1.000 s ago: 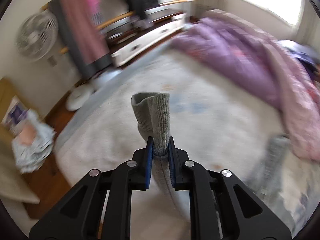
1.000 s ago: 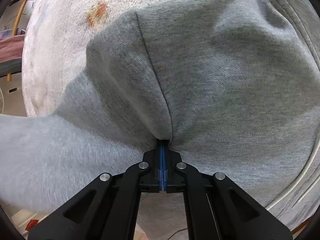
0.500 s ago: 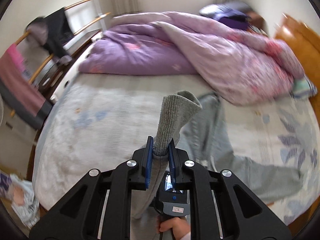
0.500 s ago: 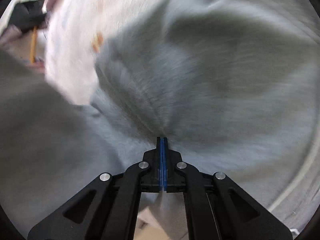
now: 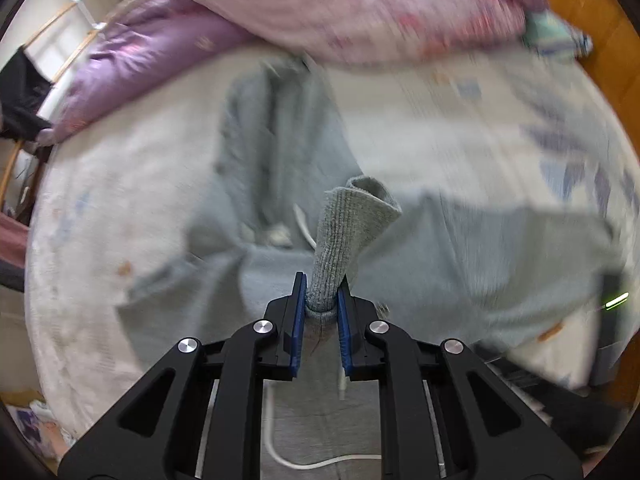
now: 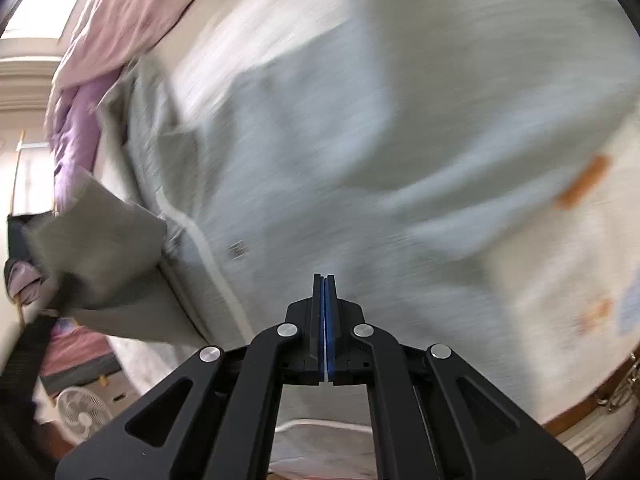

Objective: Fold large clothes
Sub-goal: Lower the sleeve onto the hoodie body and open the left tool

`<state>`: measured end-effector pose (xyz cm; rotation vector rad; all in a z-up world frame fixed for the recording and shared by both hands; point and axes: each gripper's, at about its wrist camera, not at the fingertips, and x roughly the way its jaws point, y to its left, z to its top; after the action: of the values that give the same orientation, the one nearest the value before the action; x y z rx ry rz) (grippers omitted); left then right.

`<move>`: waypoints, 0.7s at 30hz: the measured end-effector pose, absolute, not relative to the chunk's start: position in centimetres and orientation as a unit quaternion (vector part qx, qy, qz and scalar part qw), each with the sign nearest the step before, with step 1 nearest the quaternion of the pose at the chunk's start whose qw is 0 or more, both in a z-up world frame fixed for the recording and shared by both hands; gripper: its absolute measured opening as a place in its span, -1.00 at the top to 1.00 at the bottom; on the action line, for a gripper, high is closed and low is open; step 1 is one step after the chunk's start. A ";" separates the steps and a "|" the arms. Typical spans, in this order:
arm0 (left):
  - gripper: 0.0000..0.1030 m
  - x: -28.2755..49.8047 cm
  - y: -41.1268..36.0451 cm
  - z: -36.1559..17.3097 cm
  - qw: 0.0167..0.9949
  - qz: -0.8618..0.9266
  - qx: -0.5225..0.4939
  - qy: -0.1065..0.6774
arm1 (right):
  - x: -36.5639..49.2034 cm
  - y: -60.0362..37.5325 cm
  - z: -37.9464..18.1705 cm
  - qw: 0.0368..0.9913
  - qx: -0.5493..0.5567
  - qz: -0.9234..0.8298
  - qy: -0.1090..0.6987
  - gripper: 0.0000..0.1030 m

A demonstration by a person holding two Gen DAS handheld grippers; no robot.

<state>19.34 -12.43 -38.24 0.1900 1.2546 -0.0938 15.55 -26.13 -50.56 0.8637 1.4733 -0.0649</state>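
Swinging its clamped ribbed cuff (image 5: 352,232) over the grey hoodie (image 5: 280,152) on the bed (image 5: 80,240), the left gripper (image 5: 321,312) has carried the sleeve inward, while the right gripper (image 6: 325,320), pressed together, shows nothing visibly held.

Both grippers look alike. The left gripper (image 5: 322,292) has matte black linkage arms with long cut-out slots and four round silver screws in a row. Its two fingers carry flat blue pads (image 5: 298,320). The right gripper (image 6: 324,280) shows the same black arms, silver screws and blue pads (image 6: 327,320).
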 end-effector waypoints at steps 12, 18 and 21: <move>-0.52 14.9 -13.8 -48.3 0.705 -0.160 0.018 0.691 | 13.7 -29.6 -48.9 0.650 0.368 -0.053 0.662 0.69; -0.57 13.5 -3.7 -45.9 0.689 -0.147 -0.162 0.691 | 15.7 -25.8 -47.6 0.666 0.316 0.003 0.676 -0.31; -0.56 12.3 3.1 -48.5 0.646 -0.081 -0.298 0.698 | 17.0 -22.9 -48.8 0.656 0.302 0.035 0.691 -0.31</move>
<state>12.34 3.07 -48.47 -0.6790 1.5890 -0.1841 17.03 -22.90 -48.81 0.6835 1.5656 0.0791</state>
